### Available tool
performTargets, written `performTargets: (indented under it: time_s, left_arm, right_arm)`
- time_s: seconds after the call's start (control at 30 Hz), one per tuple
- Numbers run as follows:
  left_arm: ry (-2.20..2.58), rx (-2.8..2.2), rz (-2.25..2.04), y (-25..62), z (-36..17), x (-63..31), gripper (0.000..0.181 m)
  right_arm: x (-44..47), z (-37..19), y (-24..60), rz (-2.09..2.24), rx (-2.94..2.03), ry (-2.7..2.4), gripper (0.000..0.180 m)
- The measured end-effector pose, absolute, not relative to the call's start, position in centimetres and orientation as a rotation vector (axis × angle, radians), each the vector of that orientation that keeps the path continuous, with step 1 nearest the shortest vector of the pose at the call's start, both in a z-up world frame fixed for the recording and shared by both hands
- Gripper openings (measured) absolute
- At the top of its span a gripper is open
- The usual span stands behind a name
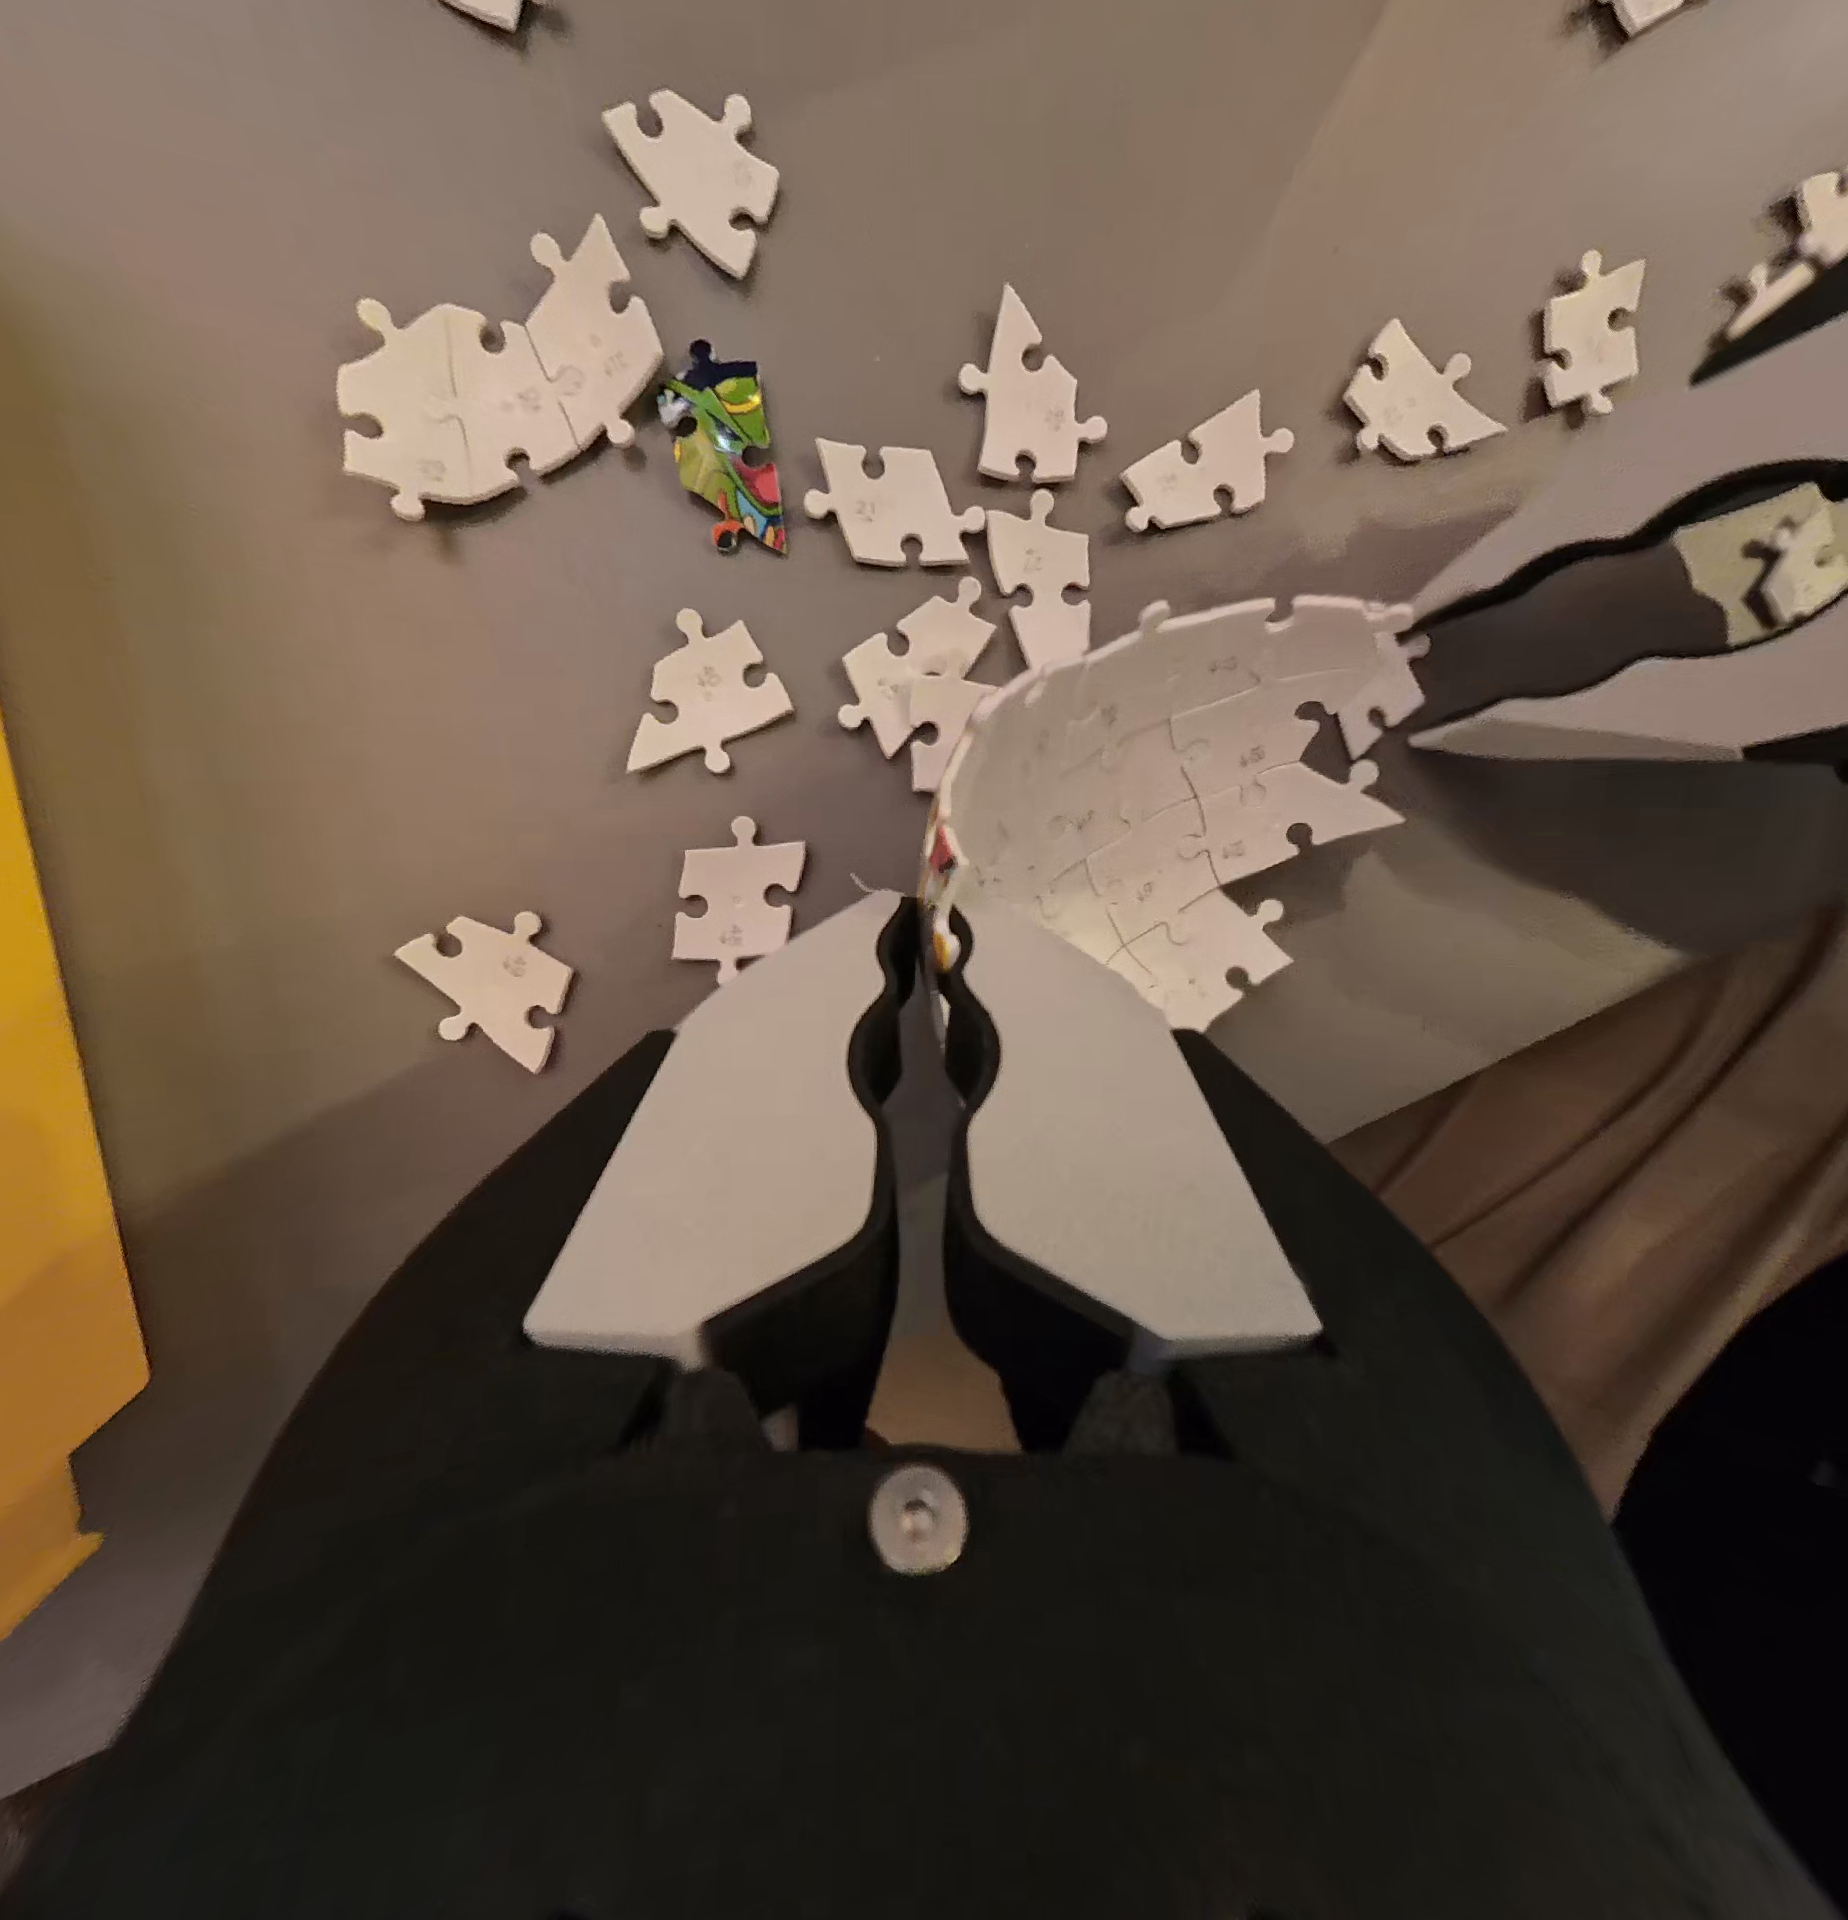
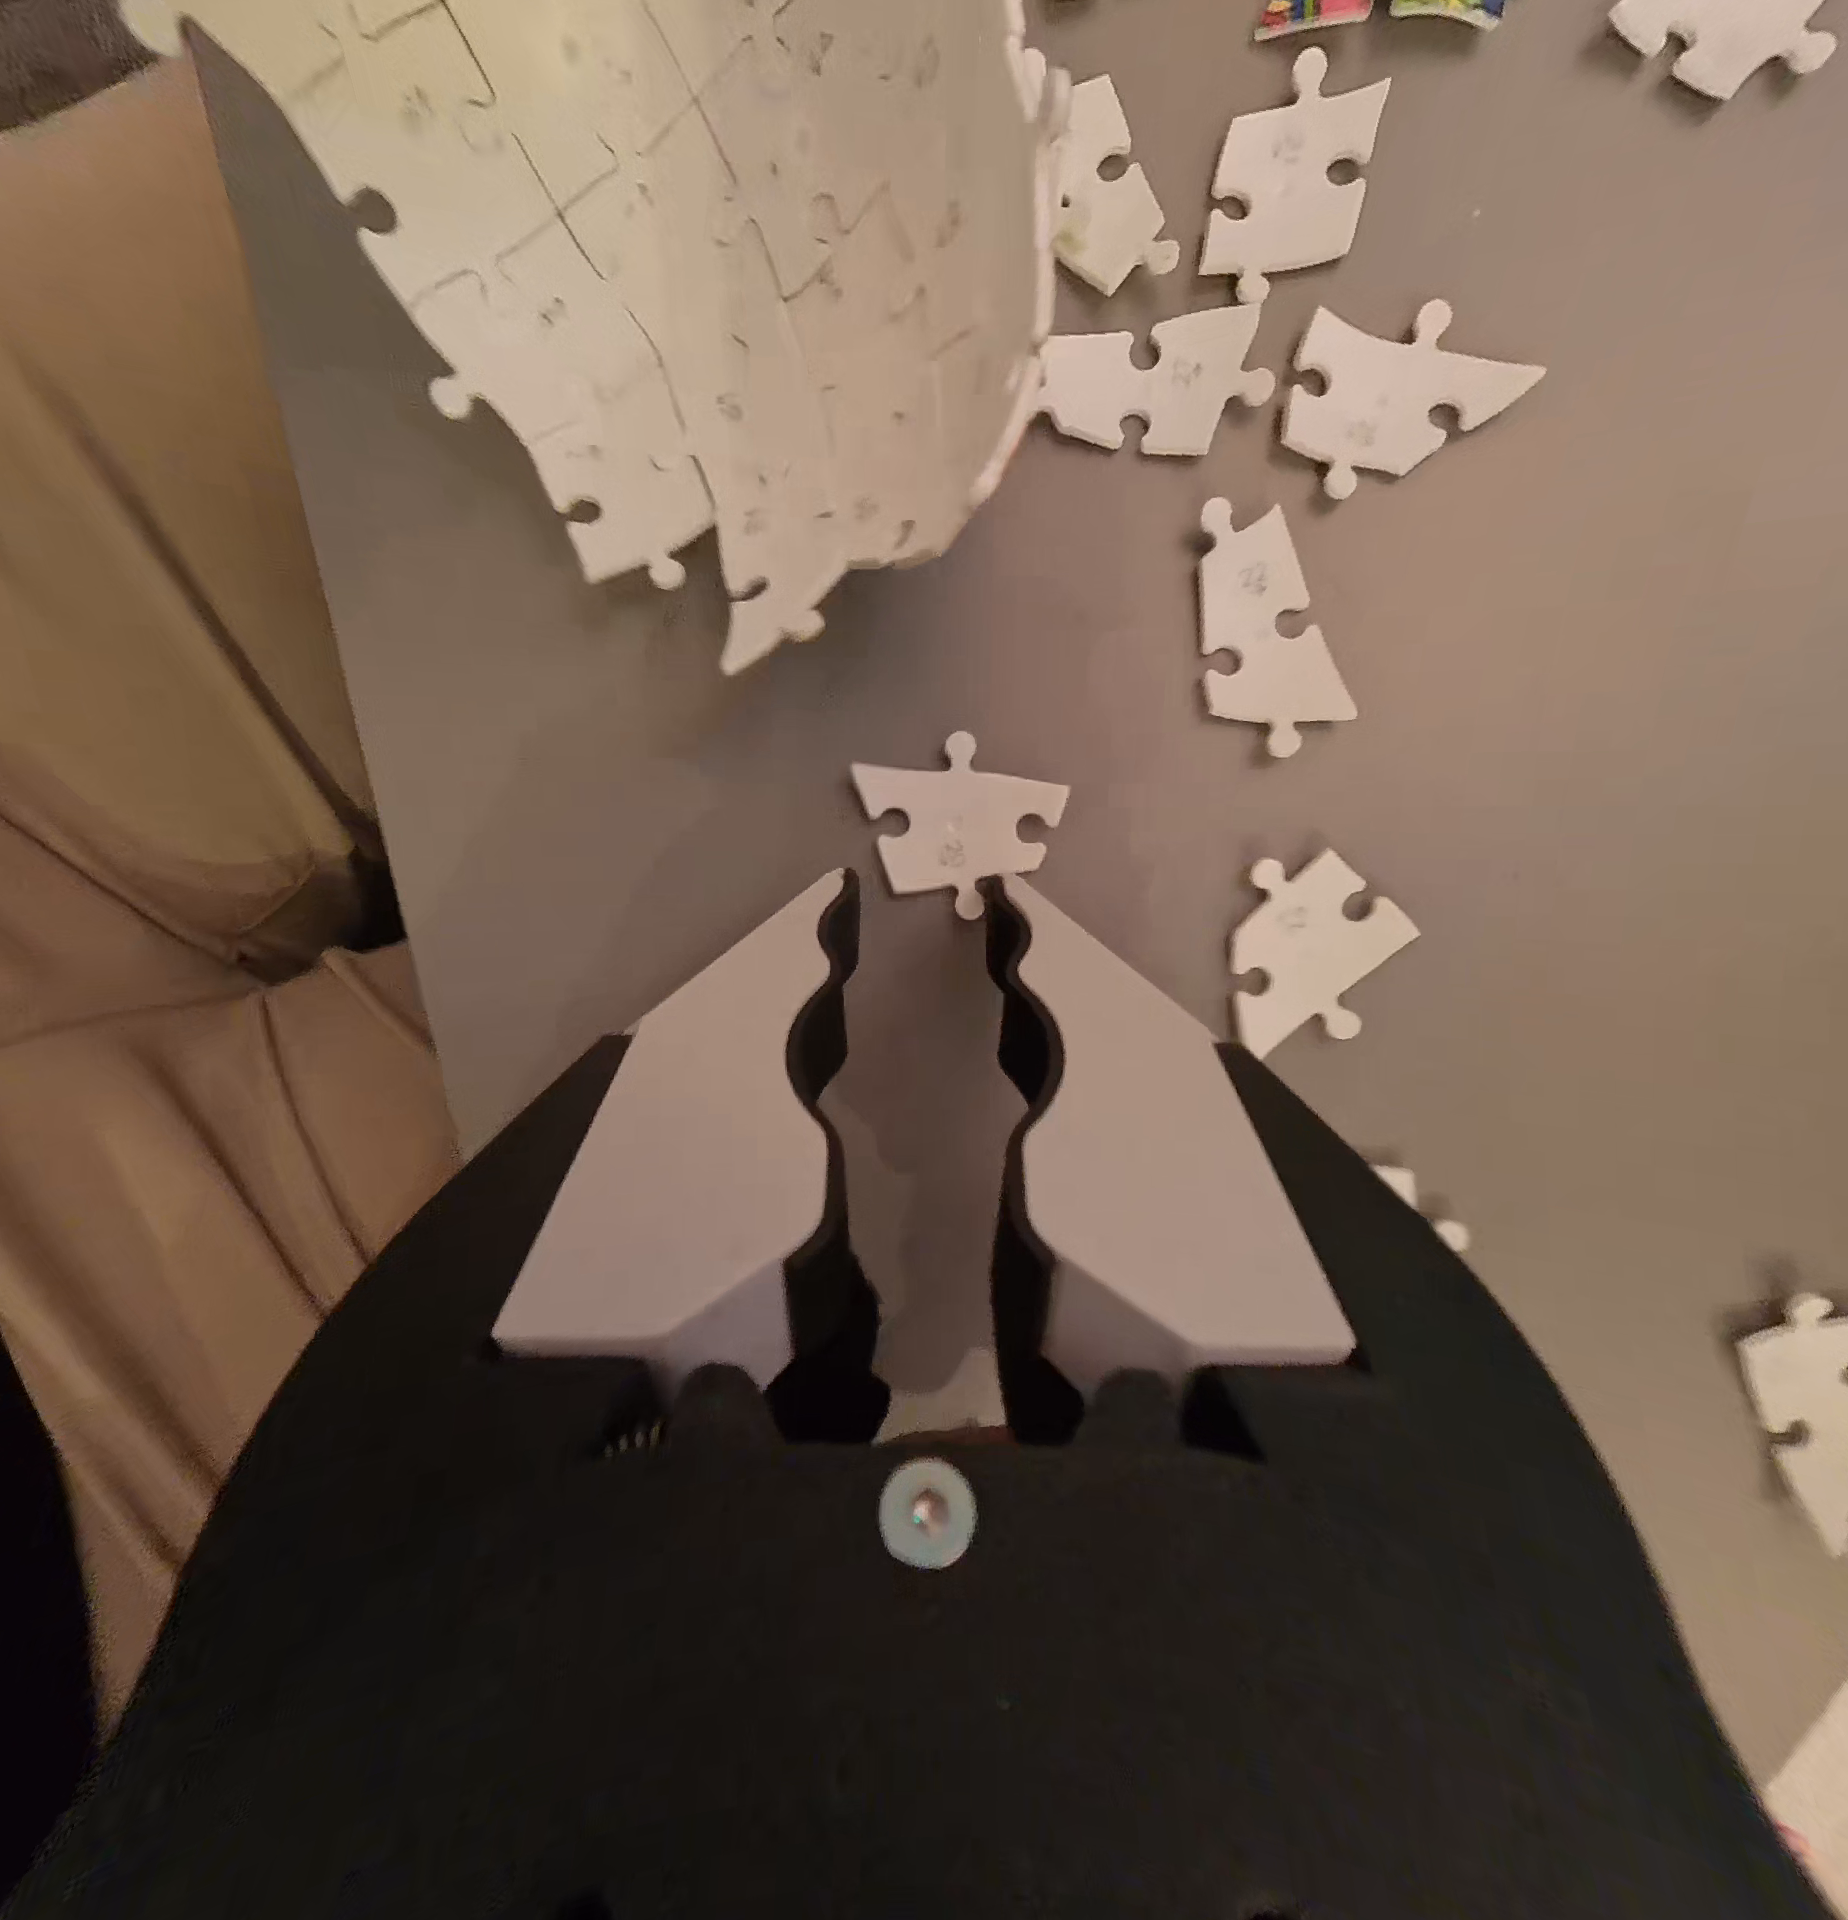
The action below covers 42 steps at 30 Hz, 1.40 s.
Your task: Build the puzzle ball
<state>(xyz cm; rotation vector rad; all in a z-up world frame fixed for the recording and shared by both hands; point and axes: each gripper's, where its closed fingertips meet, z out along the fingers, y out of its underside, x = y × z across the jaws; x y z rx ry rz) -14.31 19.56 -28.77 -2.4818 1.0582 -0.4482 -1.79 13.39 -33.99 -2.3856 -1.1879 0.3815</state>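
Observation:
My left gripper [image 1: 932, 925] is shut on the rim of the partly built puzzle ball [image 1: 1159, 790], a curved white shell of joined pieces held above the grey table [image 1: 276, 727]. The shell also shows in the right wrist view [image 2: 712, 270], at the top left. My right gripper [image 2: 918, 883] is open, its tips just short of a loose white piece [image 2: 959, 821] lying on the table. The right gripper also shows in the left wrist view [image 1: 1419, 675], at the far edge of the shell. Several loose white pieces lie face down around it.
A joined flat cluster of pieces [image 1: 484, 405] and one colourful face-up piece [image 1: 733, 447] lie at the back left. A yellow object [image 1: 26, 1143] stands at the left. Beige fabric [image 2: 120, 935] hangs beyond the table's near edge. The tips of one gripper are about 15 cm away from the tips of the other.

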Motion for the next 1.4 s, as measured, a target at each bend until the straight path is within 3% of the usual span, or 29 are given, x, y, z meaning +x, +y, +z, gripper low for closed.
performTargets:
  time_s: [0.37,0.77,1.4]
  left_arm:
    - [0.937,-2.381,-0.325,20.2,-28.4,-13.9,0.003]
    - [0.885,-2.34,-0.326,21.2,-27.5,-13.9,0.003]
    - [0.837,-2.353,-0.369,21.0,-28.4,-14.9,0.003]
  right_arm:
    - [-2.3,-32.3,13.4,0.366,-2.31,-1.154,0.029]
    - [-3.5,-33.8,12.8,0.405,-2.214,-1.47,0.014]
    - [-2.9,-33.0,13.7,0.354,-2.194,-1.437,0.015]
